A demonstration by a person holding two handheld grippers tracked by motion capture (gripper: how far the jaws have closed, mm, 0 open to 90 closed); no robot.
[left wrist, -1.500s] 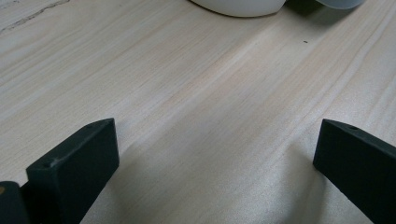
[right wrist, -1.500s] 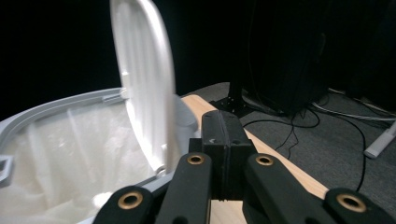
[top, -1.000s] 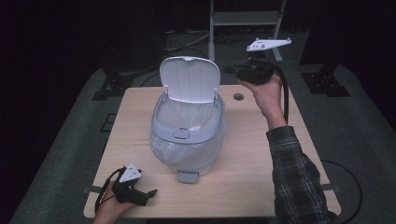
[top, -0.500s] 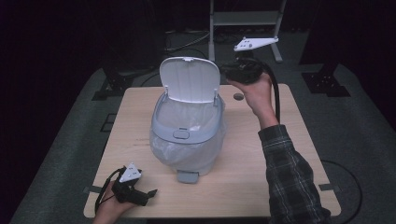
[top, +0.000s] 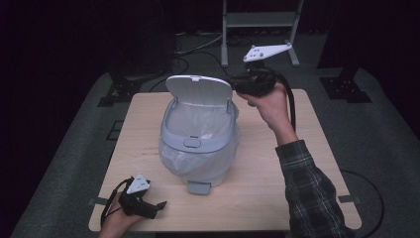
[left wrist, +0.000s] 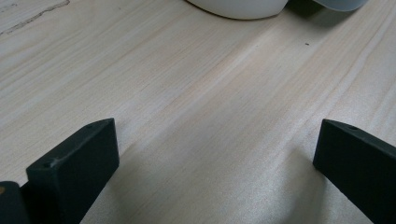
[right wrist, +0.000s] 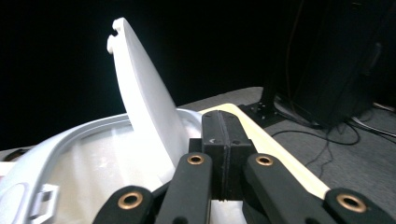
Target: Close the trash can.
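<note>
A pale grey pedal bin point(top: 198, 144) stands in the middle of the wooden table point(top: 307, 163). A thin plastic bag lines it, and its white lid point(top: 198, 89) is tipped up at the back. My right gripper point(top: 235, 84) hovers just beside the lid's right edge, at the bin's back right corner. In the right gripper view its jaws point(right wrist: 225, 126) are pressed together with nothing between them, and the lid point(right wrist: 144, 102) rises to their left. My left gripper point(top: 156, 207) rests on the table's near left corner. Its jaws point(left wrist: 215, 140) are spread wide over bare wood.
The bin's foot pedal point(top: 200, 187) juts toward the front edge. Behind the table a metal stand point(top: 260, 20) and dark equipment legs point(top: 116, 91) sit on grey floor, with cables nearby. Bare wood lies either side of the bin.
My right gripper has moved left and a little lower, closing in on the right edge of the raised lid. The left gripper stays put.
</note>
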